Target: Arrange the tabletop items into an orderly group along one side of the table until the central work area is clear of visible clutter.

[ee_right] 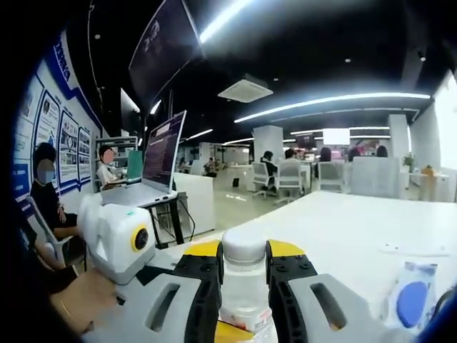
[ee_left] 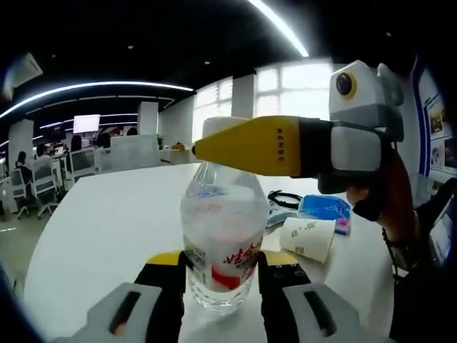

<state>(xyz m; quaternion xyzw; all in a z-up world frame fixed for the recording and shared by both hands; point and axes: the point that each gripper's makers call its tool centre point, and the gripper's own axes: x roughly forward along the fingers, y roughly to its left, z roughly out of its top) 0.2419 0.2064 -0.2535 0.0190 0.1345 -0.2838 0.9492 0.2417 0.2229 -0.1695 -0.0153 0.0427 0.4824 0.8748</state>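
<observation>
Both grippers are on the same clear plastic water bottle, which stands upright on the white table near the person's edge. The left gripper has its jaws narrowed around the bottle's lower body, black pads touching it on either side just above the base. The right gripper has its jaws pinched around the neck just under the white cap; in the left gripper view its yellow jaw crosses in front of the cap. From where I stand, the tidying looks barely begun. Behind the bottle and to the right, a white paper cup lies on its side, with a blue packet and a dark cable just beyond it, loosely scattered rather than lined up. The rest of the tabletop is bare, so those few items and the bottle still need gathering along one edge.
</observation>
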